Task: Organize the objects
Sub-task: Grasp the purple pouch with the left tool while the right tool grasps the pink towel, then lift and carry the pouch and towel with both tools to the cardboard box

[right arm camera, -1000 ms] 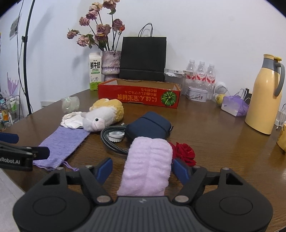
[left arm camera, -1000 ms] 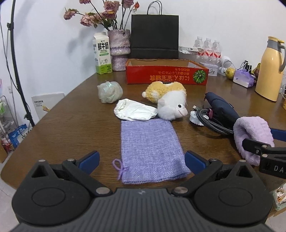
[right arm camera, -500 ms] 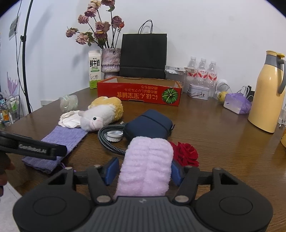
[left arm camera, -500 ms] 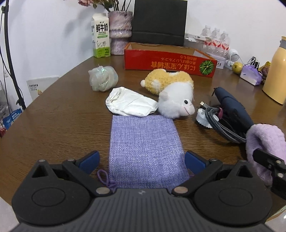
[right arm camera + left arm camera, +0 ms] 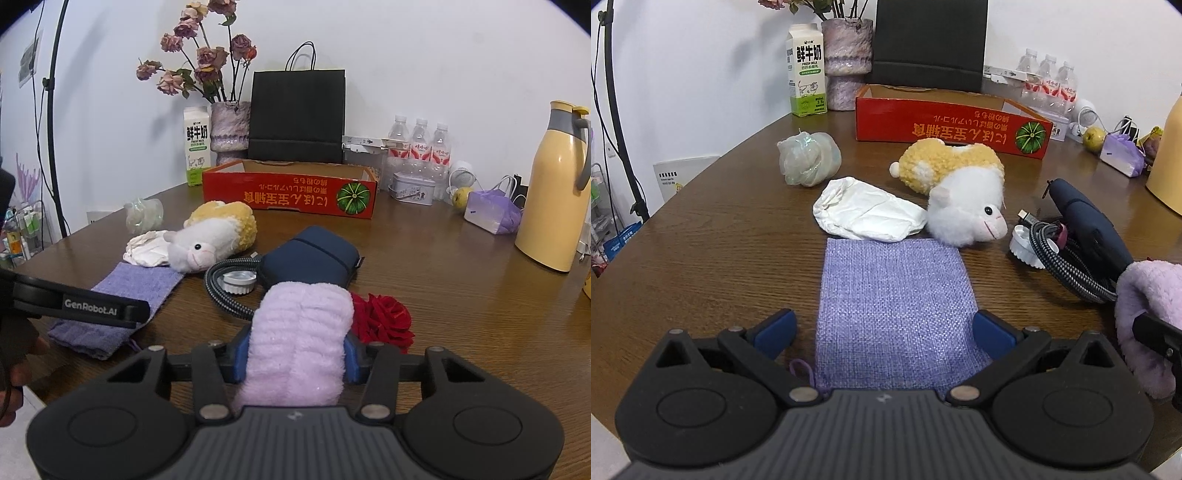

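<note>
Zero stuff in the red box (image 5: pixel 290 195) yet; right tongs (image 5: pixel 293 360) just squeezed onto fluffy towel (image 5: pixel 301 332), left tongs (image 5: pixel 884 330) wide open w/ purple pouch (image 5: pixel 894 306) between.

A woven lilac pouch (image 5: pixel 894 306) lies on the dark brown wood-grain table (image 5: pixel 713 251), near a yellow-and-white plush toy (image 5: pixel 960 192). To the right sit a fluffy pale-purple cloth (image 5: pixel 299 339), a red rose (image 5: pixel 384 317) and a navy case (image 5: pixel 310 258). Far back stands a red box (image 5: pixel 291 192) printed with yellow characters and a green pumpkin.
</note>
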Available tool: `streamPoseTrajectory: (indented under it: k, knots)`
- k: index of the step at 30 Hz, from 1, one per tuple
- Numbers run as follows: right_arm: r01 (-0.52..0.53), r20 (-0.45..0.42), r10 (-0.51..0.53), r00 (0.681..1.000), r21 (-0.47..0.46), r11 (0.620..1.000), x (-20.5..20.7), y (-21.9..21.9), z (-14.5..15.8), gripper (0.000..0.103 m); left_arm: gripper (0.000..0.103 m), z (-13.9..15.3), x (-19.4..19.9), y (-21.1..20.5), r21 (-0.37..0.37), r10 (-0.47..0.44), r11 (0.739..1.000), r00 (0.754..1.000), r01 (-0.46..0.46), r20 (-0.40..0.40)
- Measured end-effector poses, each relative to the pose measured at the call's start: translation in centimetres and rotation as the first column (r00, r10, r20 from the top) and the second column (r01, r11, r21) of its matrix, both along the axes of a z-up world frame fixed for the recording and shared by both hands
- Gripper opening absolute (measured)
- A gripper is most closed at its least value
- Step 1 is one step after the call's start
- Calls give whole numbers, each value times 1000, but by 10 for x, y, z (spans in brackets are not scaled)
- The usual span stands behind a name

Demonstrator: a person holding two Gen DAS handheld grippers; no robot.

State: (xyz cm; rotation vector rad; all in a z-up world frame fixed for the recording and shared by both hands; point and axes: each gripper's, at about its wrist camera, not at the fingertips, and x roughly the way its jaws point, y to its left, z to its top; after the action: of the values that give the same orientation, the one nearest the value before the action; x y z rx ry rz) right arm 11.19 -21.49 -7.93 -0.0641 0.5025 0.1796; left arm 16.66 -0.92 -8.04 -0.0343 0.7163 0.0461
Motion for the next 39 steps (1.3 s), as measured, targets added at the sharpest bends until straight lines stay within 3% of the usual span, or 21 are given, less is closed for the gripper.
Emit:
streamPoseTrajectory:
  k: [4,6,12,17,19,21,22,23,25,26,29,36,39]
  knots:
    - [1,3,-1,1000,7,1000,-1,-1,0,46,103,-2,-3,-3,13,-21,1000,1000,20,8]
    - [1,4,-1,1000,9,1000,-2,-1,1,46,97,-2,-8,-4,11,-29,1000,999,29,23]
    - [2,9,-2,1000,14,1000,-4,-1,2,46,72,-1,-23,-4,13,-69,998,995,68,68]
    - [2,15,-3,1000,13,1000,-7,-2,3,46,41,1,-33,1,12,-114,994,990,113,83]
    - [3,15,-3,1000,14,1000,-8,-3,3,46,41,2,-35,3,9,-125,992,989,124,79]
    - [3,15,-3,1000,14,1000,-8,-2,3,46,49,2,-34,2,13,-128,992,989,127,70]
    - [3,16,-4,1000,14,1000,-8,-2,3,46,60,3,-33,2,16,-127,992,990,126,61]
    - [3,17,-3,1000,14,1000,-9,-2,3,46,77,3,-31,1,19,-128,992,991,128,47]
    - [4,17,-4,1000,14,1000,-9,-3,4,46,98,2,-26,1,2,-129,992,992,129,3]
    - [5,17,-5,1000,14,1000,-9,-3,4,46,100,2,-25,0,-1,-132,991,991,132,-4]
    - [6,16,-6,1000,17,1000,-9,-4,4,46,103,1,-23,-4,8,-134,991,991,134,-21]
    - [5,17,-5,1000,20,1000,-10,-4,4,46,101,-1,-21,-6,13,-100,995,995,100,-16]
    - [5,18,-5,1000,22,1000,-11,-4,4,46,75,1,-26,-4,18,-94,995,995,93,21]
